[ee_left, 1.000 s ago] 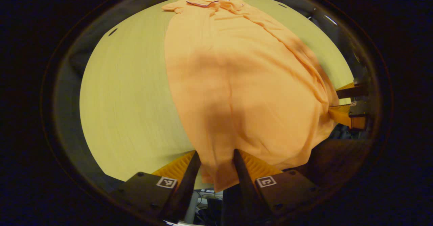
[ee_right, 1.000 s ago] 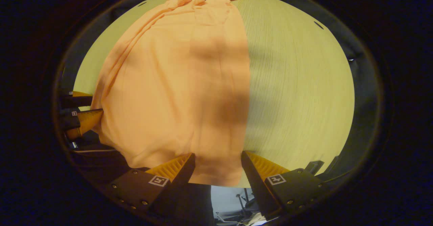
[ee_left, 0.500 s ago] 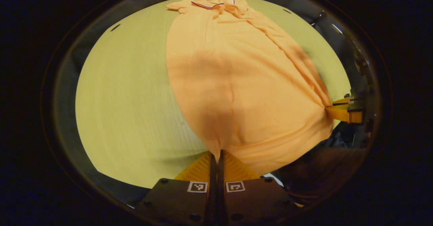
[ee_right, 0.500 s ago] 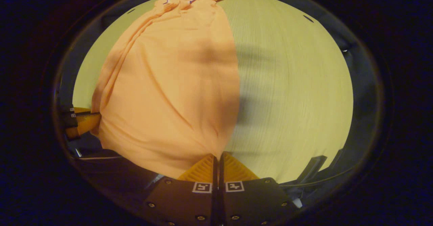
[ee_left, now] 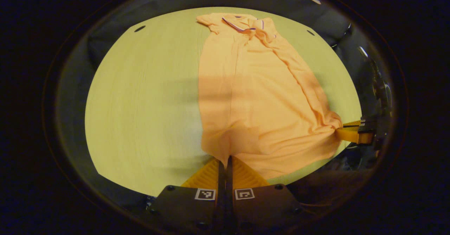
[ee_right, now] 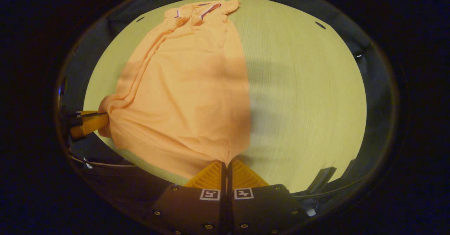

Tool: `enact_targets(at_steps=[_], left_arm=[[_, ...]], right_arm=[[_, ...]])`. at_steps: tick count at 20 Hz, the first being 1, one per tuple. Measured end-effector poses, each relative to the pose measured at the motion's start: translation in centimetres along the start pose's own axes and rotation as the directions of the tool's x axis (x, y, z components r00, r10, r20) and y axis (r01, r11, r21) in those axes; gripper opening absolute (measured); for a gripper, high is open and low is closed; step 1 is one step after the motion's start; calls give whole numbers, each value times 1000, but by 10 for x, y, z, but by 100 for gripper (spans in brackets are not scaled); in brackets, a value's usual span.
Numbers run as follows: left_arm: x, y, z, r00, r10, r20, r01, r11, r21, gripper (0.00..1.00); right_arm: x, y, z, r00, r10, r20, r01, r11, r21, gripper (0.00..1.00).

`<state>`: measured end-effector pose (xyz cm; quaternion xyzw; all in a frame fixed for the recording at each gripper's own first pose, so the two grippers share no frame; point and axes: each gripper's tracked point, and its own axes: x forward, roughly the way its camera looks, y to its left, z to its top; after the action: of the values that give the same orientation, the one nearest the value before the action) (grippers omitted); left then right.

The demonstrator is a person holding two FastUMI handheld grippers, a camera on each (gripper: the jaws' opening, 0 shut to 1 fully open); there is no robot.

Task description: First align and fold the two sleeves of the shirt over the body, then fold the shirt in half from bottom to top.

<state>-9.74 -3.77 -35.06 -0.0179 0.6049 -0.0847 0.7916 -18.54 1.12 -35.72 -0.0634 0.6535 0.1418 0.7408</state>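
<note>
**Both hem corners pinched, ready for the bottom-to-top fold**

The orange shirt (ee_left: 253,97) lies lengthwise on the pale table (ee_left: 140,105), collar (ee_left: 246,25) at 12 o'clock, hem at 6. The left gripper (ee_left: 224,161) pinches one hem corner, fingers pressed together on cloth; the right gripper (ee_right: 225,164) pinches the other. To fold well, lift both corners evenly, keep the hem taut, and carry it straight toward the collar.

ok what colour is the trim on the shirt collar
Dark, purplish with a white line, on the orange shirt's collar; clearest in the left gripper view.
</note>
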Motion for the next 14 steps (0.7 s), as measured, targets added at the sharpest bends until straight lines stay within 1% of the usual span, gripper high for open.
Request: enact_targets(at_steps=[1,2,3,9,14], left_arm=[[-1,-2,-7,1000,1,10,-1,1000,4,5],[28,-6,-54,1000,5,19,-5,1000,5,6],[-3,1,14,1000,6,28,-6,1000,7,6],[-28,15,83,993,16,114,-19,1000,23,6],[-40,28,155,981,21,193,-25,1000,16,6]], right_arm=[[-4,0,8,1000,5,15,-6,1000,7,0],[-8,0,16,1000,12,25,-12,1000,12,0],[-12,0,25,999,17,40,-18,1000,19,0],[-36,-6,94,989,32,148,-40,998,50,0],[-53,-10,163,972,40,231,-55,997,60,0]])
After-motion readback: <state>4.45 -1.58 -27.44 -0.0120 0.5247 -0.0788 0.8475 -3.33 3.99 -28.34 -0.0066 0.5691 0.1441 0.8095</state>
